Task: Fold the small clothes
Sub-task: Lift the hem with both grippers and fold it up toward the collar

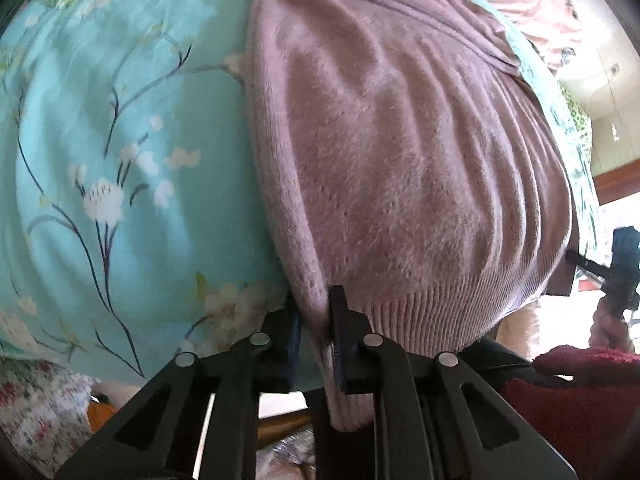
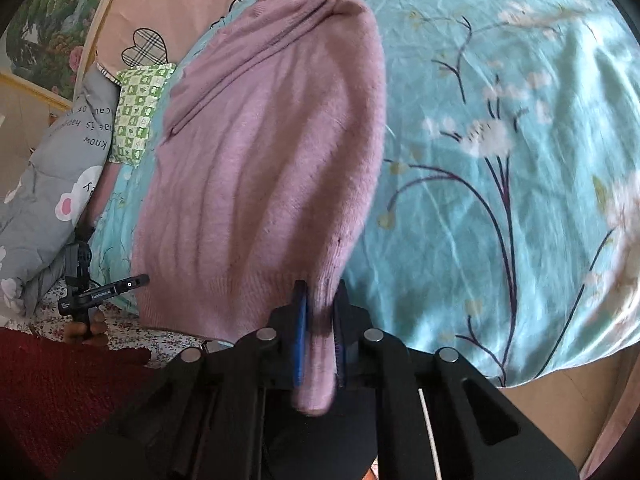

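Both claws pinch the ribbed hem of the mauve sweater (image 1: 400, 152): the left claw (image 1: 316, 328) clamps the hem corner on one side; the right claw (image 2: 320, 316) clamps the opposite corner, fabric bunched between its blue pads (image 2: 299, 328); the sweater lies lengthwise on the bed, over the turquoise floral sheet (image 1: 120, 128), collar far from the claws; beside one long edge the sheet is bare and wide; along the other edge a pink pillow (image 2: 168, 8), a green checked cloth (image 2: 138, 112) and a grey quilt (image 2: 52, 168) crowd close; the sweater's sleeves are hidden; a dark red sleeve (image 2: 52, 392) cuts the frame's corner.
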A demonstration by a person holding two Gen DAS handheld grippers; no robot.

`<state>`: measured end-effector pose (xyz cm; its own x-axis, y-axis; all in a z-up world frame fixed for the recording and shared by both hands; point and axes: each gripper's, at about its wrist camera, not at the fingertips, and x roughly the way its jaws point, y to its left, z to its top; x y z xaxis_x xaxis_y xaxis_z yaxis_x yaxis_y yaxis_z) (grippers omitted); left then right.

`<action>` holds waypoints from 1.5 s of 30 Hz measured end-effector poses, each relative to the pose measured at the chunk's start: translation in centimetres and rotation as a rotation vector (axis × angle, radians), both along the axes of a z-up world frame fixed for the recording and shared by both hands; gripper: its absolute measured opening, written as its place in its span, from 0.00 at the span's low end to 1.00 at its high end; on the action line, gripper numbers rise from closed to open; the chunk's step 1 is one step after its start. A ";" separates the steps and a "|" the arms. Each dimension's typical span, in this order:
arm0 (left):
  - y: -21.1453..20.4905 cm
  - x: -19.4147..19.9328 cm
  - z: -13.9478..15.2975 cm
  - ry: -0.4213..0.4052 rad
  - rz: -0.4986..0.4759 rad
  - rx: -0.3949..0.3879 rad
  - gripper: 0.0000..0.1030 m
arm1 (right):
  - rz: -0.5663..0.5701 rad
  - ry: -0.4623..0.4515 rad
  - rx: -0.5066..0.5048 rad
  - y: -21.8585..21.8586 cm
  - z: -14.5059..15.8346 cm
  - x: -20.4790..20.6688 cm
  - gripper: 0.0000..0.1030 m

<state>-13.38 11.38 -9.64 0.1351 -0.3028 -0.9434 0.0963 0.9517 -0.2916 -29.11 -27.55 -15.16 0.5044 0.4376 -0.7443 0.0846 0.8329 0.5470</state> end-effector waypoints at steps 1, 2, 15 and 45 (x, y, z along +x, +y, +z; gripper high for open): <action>0.1 0.0 -0.1 0.010 0.010 -0.010 0.19 | 0.004 0.004 0.013 0.0 -0.2 0.0 0.12; 0.0 0.0 -0.2 0.013 0.016 -0.017 0.23 | 0.009 0.007 0.025 0.0 -0.4 0.1 0.12; -1.3 -0.2 1.7 -0.057 -0.044 -0.037 0.05 | 0.018 -0.032 0.113 0.0 -0.1 0.4 0.08; -1.7 23.3 15.6 -0.510 0.172 -0.192 0.04 | -0.169 -0.487 0.380 -6.4 13.5 19.5 0.07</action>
<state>9.92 9.69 5.93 0.6216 -0.3957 -0.6760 0.1190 0.9007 -0.4178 -9.59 -33.91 -1.64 0.8309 0.5110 -0.2204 -0.1355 0.5699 0.8104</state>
